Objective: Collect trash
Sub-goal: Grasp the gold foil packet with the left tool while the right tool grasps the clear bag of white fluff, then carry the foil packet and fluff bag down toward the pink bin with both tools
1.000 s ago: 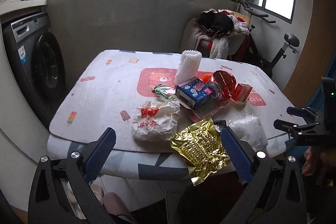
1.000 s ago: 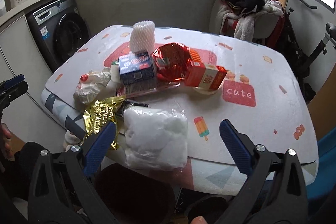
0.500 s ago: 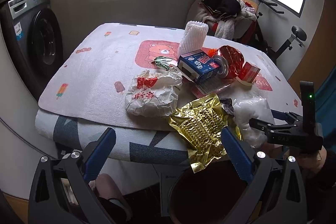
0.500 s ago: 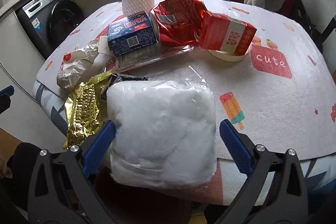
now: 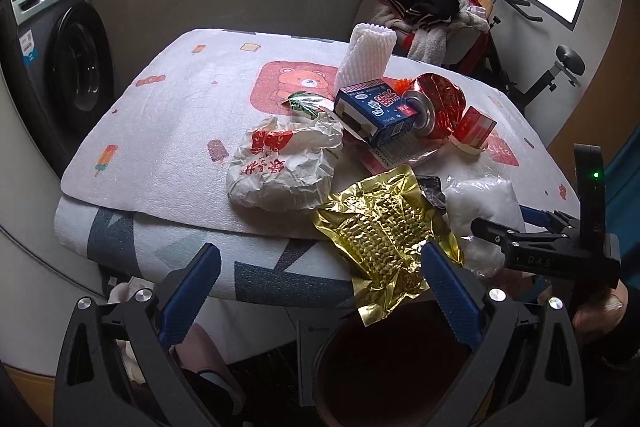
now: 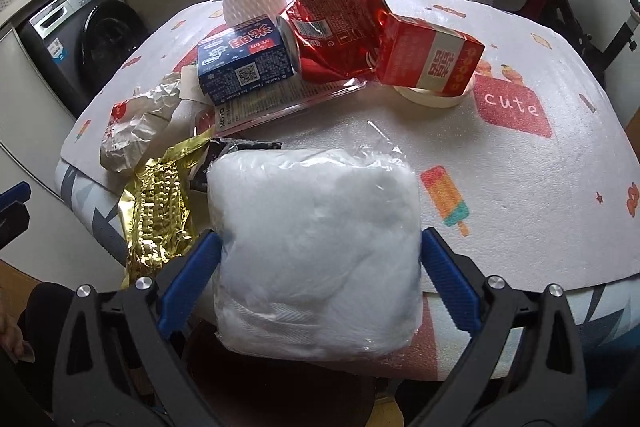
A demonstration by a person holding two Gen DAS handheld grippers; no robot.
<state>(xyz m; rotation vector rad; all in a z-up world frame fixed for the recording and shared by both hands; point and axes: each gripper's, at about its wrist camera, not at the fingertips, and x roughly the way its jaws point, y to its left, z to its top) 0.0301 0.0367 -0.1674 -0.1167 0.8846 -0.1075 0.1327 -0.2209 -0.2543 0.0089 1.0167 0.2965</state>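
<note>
Trash is piled on the padded table (image 5: 168, 131): a gold foil pouch (image 5: 384, 231) hanging over the front edge, a crumpled white paper bag (image 5: 284, 163), a blue box (image 5: 376, 111), a red foil bag (image 5: 440, 99), a red carton (image 5: 476, 127) and a white foam net (image 5: 368, 55). A plastic-wrapped white bag (image 6: 316, 239) lies at the table edge between the fingers of my open right gripper (image 6: 320, 275), one finger close on each side. My left gripper (image 5: 320, 287) is open and holds nothing, low in front of the table edge. A dark round bin (image 5: 380, 367) stands below both grippers.
A washing machine (image 5: 52, 51) stands to the left. Behind the table are a chair heaped with clothes (image 5: 432, 11) and an exercise bike (image 5: 560, 67). A tape roll (image 6: 432, 97) sits under the red carton. A hand (image 5: 596, 311) holds the right gripper.
The right gripper moved forward until the white bag filled the space between its fingers. The left gripper came closer to the table edge and tilted down, bringing the bin into view.
</note>
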